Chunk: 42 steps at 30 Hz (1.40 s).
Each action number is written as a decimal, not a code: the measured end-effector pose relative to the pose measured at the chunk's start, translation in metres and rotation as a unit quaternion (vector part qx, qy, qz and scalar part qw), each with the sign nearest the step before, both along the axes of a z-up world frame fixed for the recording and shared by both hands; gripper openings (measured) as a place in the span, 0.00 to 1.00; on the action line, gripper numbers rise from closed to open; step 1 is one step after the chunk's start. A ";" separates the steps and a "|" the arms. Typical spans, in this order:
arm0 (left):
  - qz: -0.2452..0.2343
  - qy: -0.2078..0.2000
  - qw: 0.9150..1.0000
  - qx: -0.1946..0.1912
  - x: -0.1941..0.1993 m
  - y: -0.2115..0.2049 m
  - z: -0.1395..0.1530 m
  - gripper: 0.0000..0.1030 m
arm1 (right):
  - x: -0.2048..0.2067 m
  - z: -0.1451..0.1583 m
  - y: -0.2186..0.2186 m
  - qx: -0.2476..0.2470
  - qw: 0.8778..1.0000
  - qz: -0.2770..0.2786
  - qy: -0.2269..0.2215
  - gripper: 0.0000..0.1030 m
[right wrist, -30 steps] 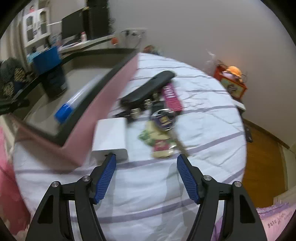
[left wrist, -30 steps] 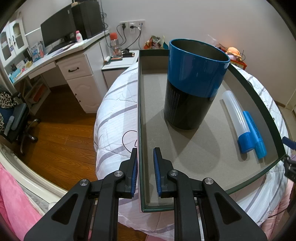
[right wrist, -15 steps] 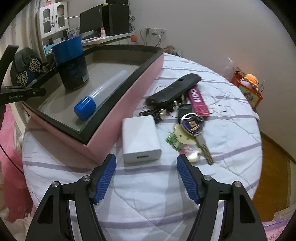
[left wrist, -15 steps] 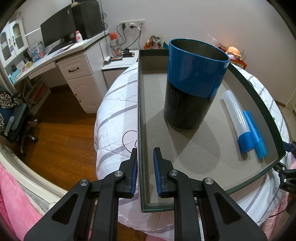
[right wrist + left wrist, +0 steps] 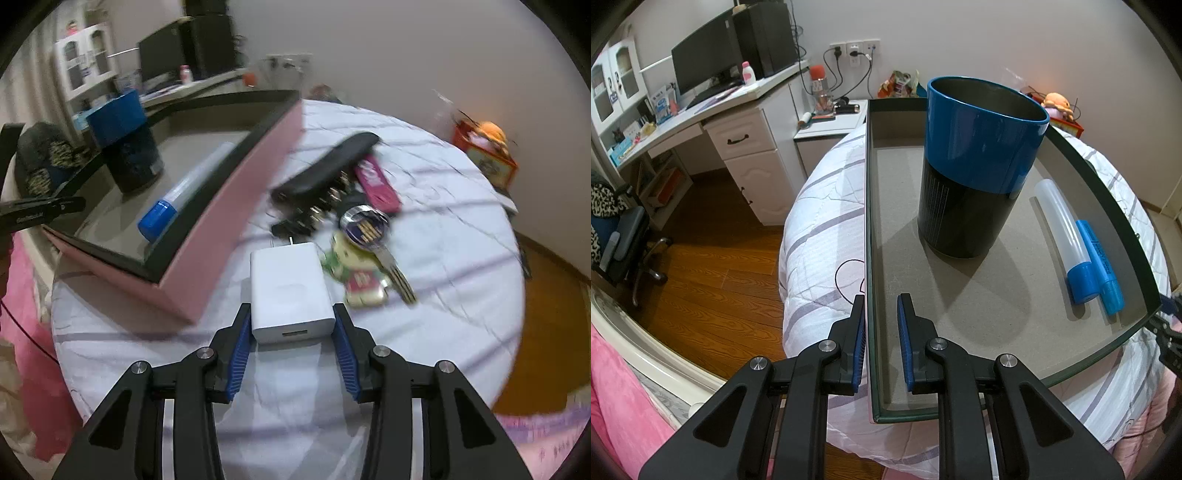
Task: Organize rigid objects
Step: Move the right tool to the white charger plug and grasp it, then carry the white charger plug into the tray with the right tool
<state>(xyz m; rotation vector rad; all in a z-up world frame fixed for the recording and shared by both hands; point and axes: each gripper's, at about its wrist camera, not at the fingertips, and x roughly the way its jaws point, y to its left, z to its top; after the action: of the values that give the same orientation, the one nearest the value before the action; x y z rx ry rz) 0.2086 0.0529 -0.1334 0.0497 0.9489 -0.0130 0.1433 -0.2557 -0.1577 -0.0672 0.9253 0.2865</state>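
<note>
while left tool point(image 5: 881, 334) clamps tray wall point(image 5: 868, 229), steadying tray on bed point(image 5: 436, 206), right tool point(image 5: 291, 341) has just been closing round white charger point(image 5: 290, 290) beside tray; pads look touching, likely for transfer in.

Bedroom, fisheye views. Plain white wall point(image 5: 979, 40) w/ sockets point(image 5: 854, 50) and plugged cables. Wood-plank floor point(image 5: 713, 258), warm brown. White corner desk point(image 5: 713, 110) w/ drawers carries monitor point(image 5: 701, 66) and dark speaker point(image 5: 764, 35); glass-front cabinet point(image 5: 617, 85) at far left. Office chair point(image 5: 624, 240) nearby. Bed point(image 5: 443, 206) w/ white striped quilt. Even indoor light.
</note>
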 end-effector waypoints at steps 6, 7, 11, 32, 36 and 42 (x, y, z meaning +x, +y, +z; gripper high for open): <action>0.000 0.000 1.000 0.000 0.000 0.000 0.000 0.14 | -0.003 -0.002 0.000 -0.009 1.000 -0.011 -0.008 0.42; 0.000 0.000 1.000 0.000 0.000 0.000 0.000 0.14 | -0.002 -0.002 -0.001 -0.006 1.000 -0.013 -0.011 0.42; 0.000 0.000 1.000 0.000 0.001 -0.001 0.000 0.14 | 0.006 -0.003 0.001 -0.008 1.000 -0.013 -0.017 0.45; -0.002 0.001 1.000 -0.001 0.000 -0.001 -0.001 0.15 | 0.005 0.034 0.004 -0.007 0.997 -0.022 -0.072 0.40; -0.002 0.001 1.000 -0.001 0.000 -0.001 -0.001 0.15 | 0.012 0.047 0.005 -0.006 0.996 -0.032 -0.086 0.40; -0.002 0.001 1.000 -0.001 0.000 -0.001 -0.001 0.15 | 0.026 0.067 0.013 -0.003 0.994 -0.035 -0.107 0.40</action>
<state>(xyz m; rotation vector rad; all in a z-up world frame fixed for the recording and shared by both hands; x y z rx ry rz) 0.2085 0.0522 -0.1343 0.0498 0.9498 -0.0183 0.1693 -0.2424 -0.0910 -0.0700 0.7140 0.2067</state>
